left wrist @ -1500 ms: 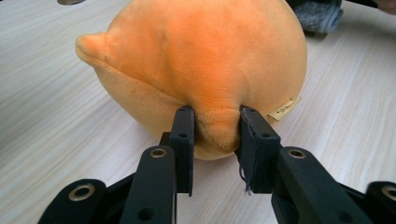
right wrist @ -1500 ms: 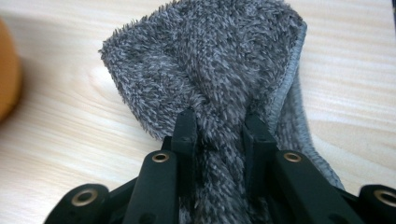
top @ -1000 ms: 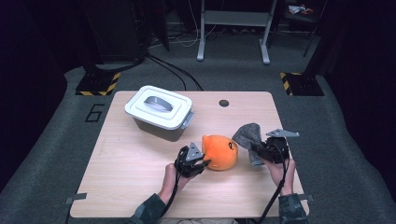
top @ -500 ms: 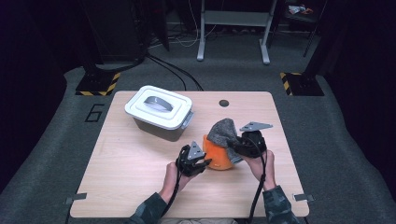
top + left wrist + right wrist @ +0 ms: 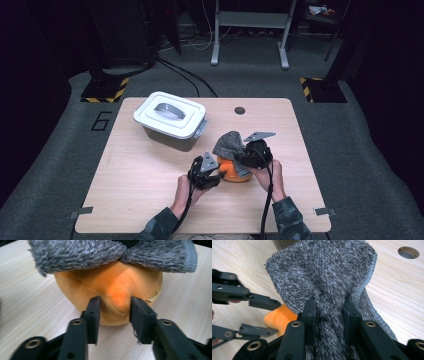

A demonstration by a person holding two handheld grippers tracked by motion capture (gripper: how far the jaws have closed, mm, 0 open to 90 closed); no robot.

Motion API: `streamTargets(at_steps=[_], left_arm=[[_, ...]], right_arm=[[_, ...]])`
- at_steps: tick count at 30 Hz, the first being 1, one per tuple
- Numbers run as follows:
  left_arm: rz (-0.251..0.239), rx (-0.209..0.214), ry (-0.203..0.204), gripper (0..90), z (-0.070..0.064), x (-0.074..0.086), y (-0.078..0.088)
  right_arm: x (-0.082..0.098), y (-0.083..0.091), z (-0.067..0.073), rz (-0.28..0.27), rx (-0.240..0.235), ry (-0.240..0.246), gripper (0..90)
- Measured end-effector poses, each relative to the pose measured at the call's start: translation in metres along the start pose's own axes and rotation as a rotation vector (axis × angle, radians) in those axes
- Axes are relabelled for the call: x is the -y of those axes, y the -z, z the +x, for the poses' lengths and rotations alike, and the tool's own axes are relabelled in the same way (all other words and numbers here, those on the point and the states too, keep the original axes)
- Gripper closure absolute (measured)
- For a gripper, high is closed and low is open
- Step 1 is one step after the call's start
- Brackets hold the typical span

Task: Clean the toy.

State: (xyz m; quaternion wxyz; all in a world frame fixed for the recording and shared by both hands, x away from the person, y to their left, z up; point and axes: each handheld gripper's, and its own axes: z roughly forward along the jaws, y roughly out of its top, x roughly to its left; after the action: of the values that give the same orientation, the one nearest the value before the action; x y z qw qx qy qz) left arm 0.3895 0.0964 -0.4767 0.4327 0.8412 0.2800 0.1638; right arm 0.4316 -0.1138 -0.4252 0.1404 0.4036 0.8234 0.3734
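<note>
Camouflage sleeves [image 5: 292, 220], black tools, cables

The left gripper [image 5: 113, 315] pinches a fold of the orange ball [image 5: 110, 287] — jaws just easing apart — under the grey fleece cloth [image 5: 82, 252].

The grey fleece cloth [image 5: 110, 255] runs off the top edge and hides the orange ball's [image 5: 110, 290] crown.
</note>
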Motion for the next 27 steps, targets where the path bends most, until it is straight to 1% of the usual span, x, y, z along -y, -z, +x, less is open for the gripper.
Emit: streamTargets(at_steps=[3, 5, 6, 7, 8, 11, 12, 13, 14, 15, 16, 17, 18, 19, 20, 21, 23, 24, 26, 27], left_arm=[[0.001, 0.006, -0.01, 73.7, 0.0, -0.001, -0.001], [-0.002, 0.004, -0.017, 76.1, -0.001, -0.001, -0.002], [-0.007, 0.002, -0.02, 76.7, -0.001, -0.001, -0.002], [-0.007, 0.002, -0.02, 77.0, -0.001, -0.001, -0.002], [-0.007, 0.01, -0.021, 77.1, 0.0, -0.002, -0.002], [-0.006, 0.017, -0.026, 77.2, 0.001, -0.002, -0.003], [-0.005, 0.019, -0.025, 77.4, 0.002, -0.002, -0.002], [-0.005, 0.019, -0.025, 77.4, 0.002, -0.002, -0.002], [-0.006, 0.025, -0.027, 77.4, 0.003, -0.002, -0.002], [-0.001, 0.028, -0.036, 77.4, 0.004, -0.002, -0.002], [-0.005, 0.031, -0.032, 77.4, 0.004, -0.002, -0.002], [-0.006, 0.032, -0.031, 77.5, 0.004, -0.002, -0.002], [-0.011, 0.03, -0.026, 77.5, 0.004, -0.002, -0.003], [-0.011, 0.031, -0.025, 77.5, 0.005, -0.002, -0.003], [-0.015, 0.033, -0.024, 77.5, 0.005, -0.002, -0.003], [-0.012, 0.036, -0.024, 77.5, 0.005, -0.002, -0.003], [-0.017, 0.04, -0.026, 77.7, 0.005, -0.002, -0.003], [-0.017, 0.04, -0.026, 77.8, 0.005, -0.002, -0.003], [-0.02, 0.041, -0.039, 77.8, 0.003, -0.003, -0.003], [-0.019, 0.042, -0.041, 77.8, 0.003, -0.003, -0.003]], right_arm=[[0.001, -0.001, -0.002, 0.014, -0.019, 0.002, 68.1], [0.001, -0.001, -0.002, 0.015, -0.012, 0.03, 67.4], [0.001, 0.0, 0.0, 0.006, 0.004, 0.034, 67.4], [0.001, 0.0, 0.0, 0.006, 0.004, 0.034, 67.4], [0.001, -0.002, 0.004, 0.002, 0.037, 0.047, 67.4], [-0.002, -0.002, 0.007, 0.011, 0.05, 0.053, 67.0], [-0.004, -0.002, 0.006, 0.0, 0.037, 0.062, 61.6], [-0.005, -0.002, 0.006, -0.002, 0.025, 0.058, 59.1], [-0.005, -0.002, 0.006, -0.002, 0.025, 0.058, 59.1], [-0.005, -0.003, 0.006, 0.002, 0.017, 0.061, 55.9], [-0.006, -0.004, 0.008, 0.003, 0.015, 0.055, 52.3], [-0.007, -0.005, 0.008, 0.004, 0.015, 0.072, 51.8], [-0.007, -0.006, 0.009, -0.002, 0.019, 0.074, 51.6], [-0.008, -0.006, 0.011, 0.001, 0.025, 0.068, 53.0], [-0.009, -0.007, 0.011, -0.012, 0.029, 0.089, 55.6], [-0.01, -0.006, 0.014, -0.015, 0.035, 0.084, 58.2], [-0.011, -0.005, 0.018, -0.039, 0.047, 0.097, 63.9], [-0.011, -0.005, 0.018, -0.039, 0.047, 0.097, 63.9], [-0.013, -0.004, 0.024, -0.059, 0.055, 0.129, 67.5], [-0.013, -0.005, 0.026, -0.059, 0.053, 0.12, 67.5]])
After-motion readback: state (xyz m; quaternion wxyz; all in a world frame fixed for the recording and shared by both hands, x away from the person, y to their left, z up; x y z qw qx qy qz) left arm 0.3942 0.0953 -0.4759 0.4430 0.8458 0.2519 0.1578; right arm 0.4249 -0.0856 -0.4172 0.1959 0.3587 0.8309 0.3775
